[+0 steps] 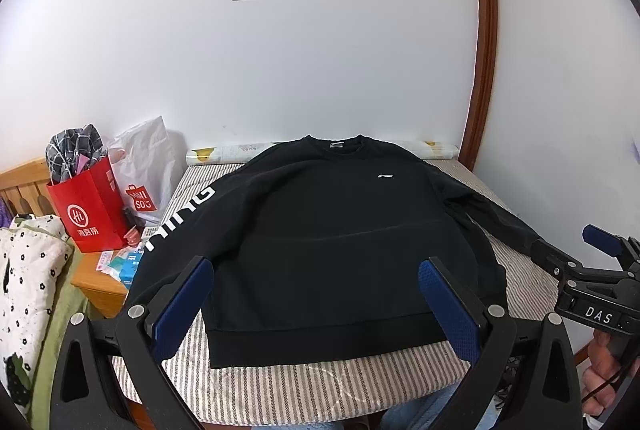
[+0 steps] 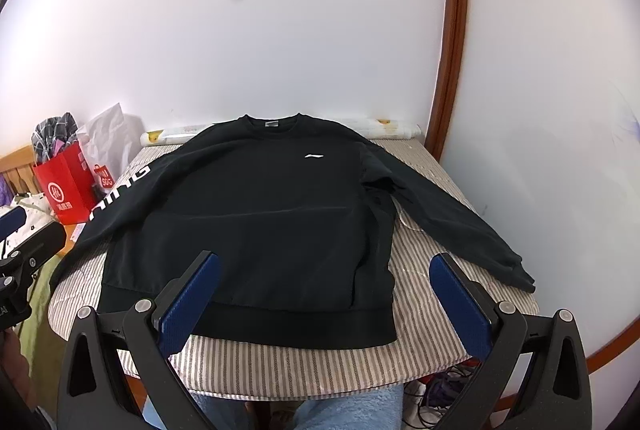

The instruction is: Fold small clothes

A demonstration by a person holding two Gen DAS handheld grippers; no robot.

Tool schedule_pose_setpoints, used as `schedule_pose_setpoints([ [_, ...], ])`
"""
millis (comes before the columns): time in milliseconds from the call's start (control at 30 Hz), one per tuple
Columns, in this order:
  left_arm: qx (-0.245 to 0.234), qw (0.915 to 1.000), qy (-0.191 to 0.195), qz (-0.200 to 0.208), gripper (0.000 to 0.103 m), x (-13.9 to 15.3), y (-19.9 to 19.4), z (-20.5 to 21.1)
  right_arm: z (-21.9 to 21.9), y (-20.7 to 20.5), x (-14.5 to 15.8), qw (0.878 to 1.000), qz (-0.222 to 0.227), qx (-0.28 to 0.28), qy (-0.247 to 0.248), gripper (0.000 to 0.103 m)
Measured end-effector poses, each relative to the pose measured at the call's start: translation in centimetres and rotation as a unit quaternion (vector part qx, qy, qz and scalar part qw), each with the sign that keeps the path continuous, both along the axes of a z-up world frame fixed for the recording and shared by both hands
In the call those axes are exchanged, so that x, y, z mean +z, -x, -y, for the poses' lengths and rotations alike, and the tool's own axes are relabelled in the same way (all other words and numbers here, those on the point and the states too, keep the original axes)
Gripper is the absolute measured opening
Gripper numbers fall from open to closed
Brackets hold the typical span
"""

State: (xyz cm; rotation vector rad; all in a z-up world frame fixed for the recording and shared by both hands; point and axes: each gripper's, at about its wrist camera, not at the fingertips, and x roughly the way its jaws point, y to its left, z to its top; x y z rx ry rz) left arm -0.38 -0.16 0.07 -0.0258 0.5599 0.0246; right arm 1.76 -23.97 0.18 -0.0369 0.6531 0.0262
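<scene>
A black long-sleeved sweatshirt (image 1: pixel 320 230) lies flat, front up, on a striped padded table (image 1: pixel 304 386), collar toward the wall, both sleeves spread out; it also shows in the right wrist view (image 2: pixel 260 222). White letters run down its left sleeve (image 1: pixel 180 218). My left gripper (image 1: pixel 316 270) is open and empty, held above the hem at the near edge. My right gripper (image 2: pixel 325 262) is open and empty, above the hem's right part; it also shows in the left wrist view (image 1: pixel 592 246) near the right sleeve's cuff (image 2: pixel 520 270).
A red paper bag (image 1: pixel 90 210) and a white plastic bag (image 1: pixel 144 170) stand on a wooden nightstand (image 1: pixel 100 282) to the left. A flowered quilt (image 1: pixel 24 270) lies far left. The wall (image 1: pixel 320 50) is just behind the table, a brown door frame (image 1: pixel 486 30) to the right.
</scene>
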Motion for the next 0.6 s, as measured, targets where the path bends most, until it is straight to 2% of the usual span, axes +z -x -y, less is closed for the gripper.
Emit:
schedule_pose_setpoints([
  [600,-0.001,1.0000,-0.002,0.000,0.103,0.31,0.00,0.25,0.17,0.18,0.11,1.000,0.002,-0.001,-0.008,0.103],
])
